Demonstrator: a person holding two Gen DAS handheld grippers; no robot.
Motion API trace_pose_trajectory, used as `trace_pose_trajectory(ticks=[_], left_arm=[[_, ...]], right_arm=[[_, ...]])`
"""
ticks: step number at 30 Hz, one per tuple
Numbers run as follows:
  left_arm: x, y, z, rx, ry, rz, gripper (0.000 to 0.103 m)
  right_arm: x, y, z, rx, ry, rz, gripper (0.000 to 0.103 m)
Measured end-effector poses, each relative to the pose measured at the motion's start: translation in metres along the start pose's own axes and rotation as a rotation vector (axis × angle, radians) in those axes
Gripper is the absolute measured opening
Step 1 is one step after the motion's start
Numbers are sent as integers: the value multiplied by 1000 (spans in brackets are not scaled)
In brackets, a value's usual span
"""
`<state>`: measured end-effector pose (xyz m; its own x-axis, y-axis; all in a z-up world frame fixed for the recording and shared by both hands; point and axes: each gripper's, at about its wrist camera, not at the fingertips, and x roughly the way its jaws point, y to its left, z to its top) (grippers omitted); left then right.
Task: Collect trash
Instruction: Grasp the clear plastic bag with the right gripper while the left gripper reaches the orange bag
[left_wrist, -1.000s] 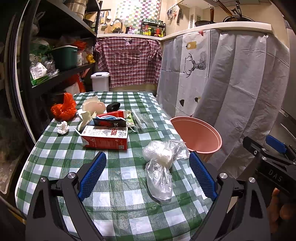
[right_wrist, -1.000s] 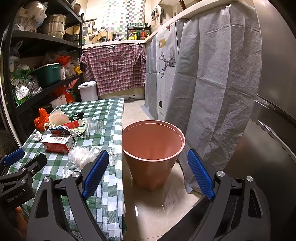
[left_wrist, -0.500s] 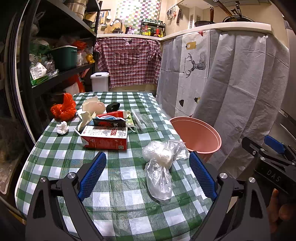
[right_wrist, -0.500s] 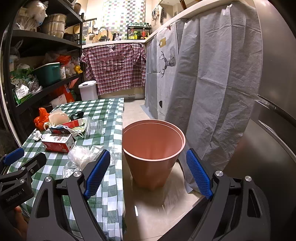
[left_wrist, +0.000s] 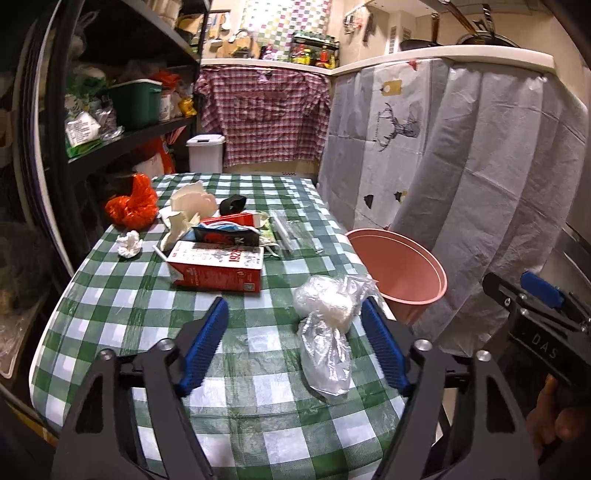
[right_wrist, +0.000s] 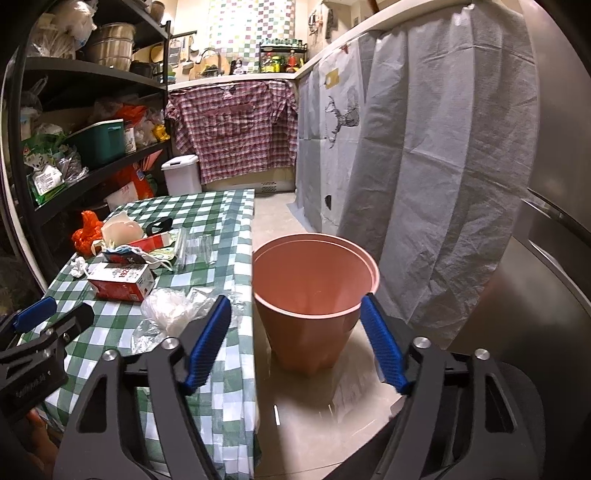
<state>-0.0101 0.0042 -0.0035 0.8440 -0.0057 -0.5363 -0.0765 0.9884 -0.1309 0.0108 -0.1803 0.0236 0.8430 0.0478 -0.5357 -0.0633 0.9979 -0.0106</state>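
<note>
- Left wrist view looks down over the counter (left_wrist: 110, 295), spread with a green-and-white checked cloth; all the trash is lying there, none collected as far as I can see.
- Pink bin (left_wrist: 402, 273) stands on the floor just off the counter's right edge; from the right wrist view its inside (right_wrist: 314, 280) looks bare, smooth plastic, tapered toward the base. I'd judge the job barely begun.
- Nearest the bin lies a clear bag (left_wrist: 325, 325), thin crinkly film knotted around a whitish wad, its tail trailing toward the camera.
- Farther from the bin sits a red carton (left_wrist: 218, 269), boxy card lying on its side with its spout torn open.
- Beyond the carton, farther still from the bin: a blue face mask (left_wrist: 229, 229), pale crumpled paper (left_wrist: 192, 203), a small white tissue ball (left_wrist: 128, 243), a puffy orange bag (left_wrist: 131, 206) and clear flat wrappers (left_wrist: 291, 236).
- Left tongs (left_wrist: 295, 345) have just been closing but stand well apart, empty; the clear bag lies between the blue ribbed pads, the right pad close by it, neither pressing it.
- Right tongs (right_wrist: 295, 341) have also just been closing, gripping nothing, framing the bin from above the floor.
- Likely first pick: the clear bag, soft and slippery, then everything else.
</note>
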Motion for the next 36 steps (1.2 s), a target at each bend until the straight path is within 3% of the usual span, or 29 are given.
trace_pose_trajectory(ticks=[7,9,13,17,22,30,36], left_arm=[[1,17,10,-46,21,36,52],[1,24,16,-64,25,46,51],[-1,39,37,-72,28,59,46],[-6,54,68,-33,-14,81,43],[2,72,104,4,-28,42,40],[34,108,135,52,36,-3,36],[64,157,154,41,45,20,32]], right_arm=[[15,21,13,-38,23,82,61],[18,29,21,-10,4,140,58],[29,46,34,14,44,249,51],[49,65,35,-43,113,294,49],[72,80,25,-106,194,313,49],[100,94,8,-169,275,303,49],[116,99,-4,-190,320,308,49]])
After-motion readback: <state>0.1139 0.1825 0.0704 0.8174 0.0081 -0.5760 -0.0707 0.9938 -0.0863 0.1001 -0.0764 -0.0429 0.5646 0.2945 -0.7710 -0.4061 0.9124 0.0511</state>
